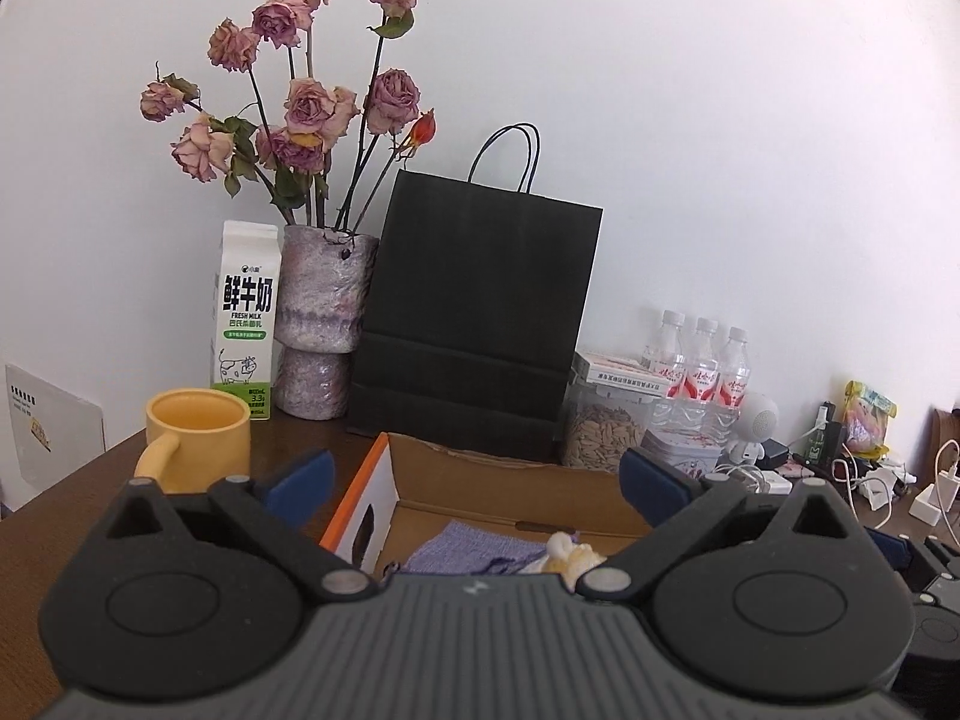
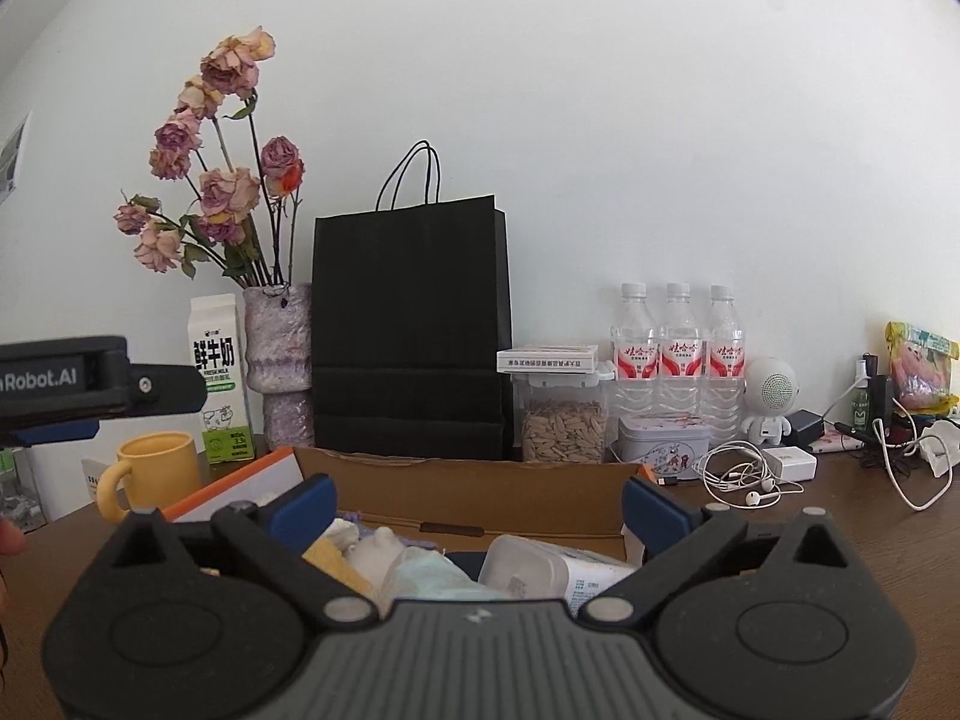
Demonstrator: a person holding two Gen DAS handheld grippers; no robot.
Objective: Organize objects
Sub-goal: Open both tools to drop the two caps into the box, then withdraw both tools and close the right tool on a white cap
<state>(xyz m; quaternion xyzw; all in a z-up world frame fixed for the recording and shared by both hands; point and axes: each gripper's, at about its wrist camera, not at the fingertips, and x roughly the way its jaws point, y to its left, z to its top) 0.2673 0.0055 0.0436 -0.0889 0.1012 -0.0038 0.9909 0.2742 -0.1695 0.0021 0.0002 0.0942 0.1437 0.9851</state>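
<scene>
Both grippers, left (image 1: 474, 474) and right (image 2: 477, 504), hover level with fingers spread wide, gripping nothing, over cardboard box (image 2: 480, 495) of cloths on brown table (image 2: 840, 516); black bag (image 2: 411, 330) and white wall behind

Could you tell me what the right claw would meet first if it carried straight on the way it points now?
Most likely the far wall of the cardboard box, just ahead between the open right claw fingers; above that wall, the black paper bag. Depth is uncertain.
</scene>
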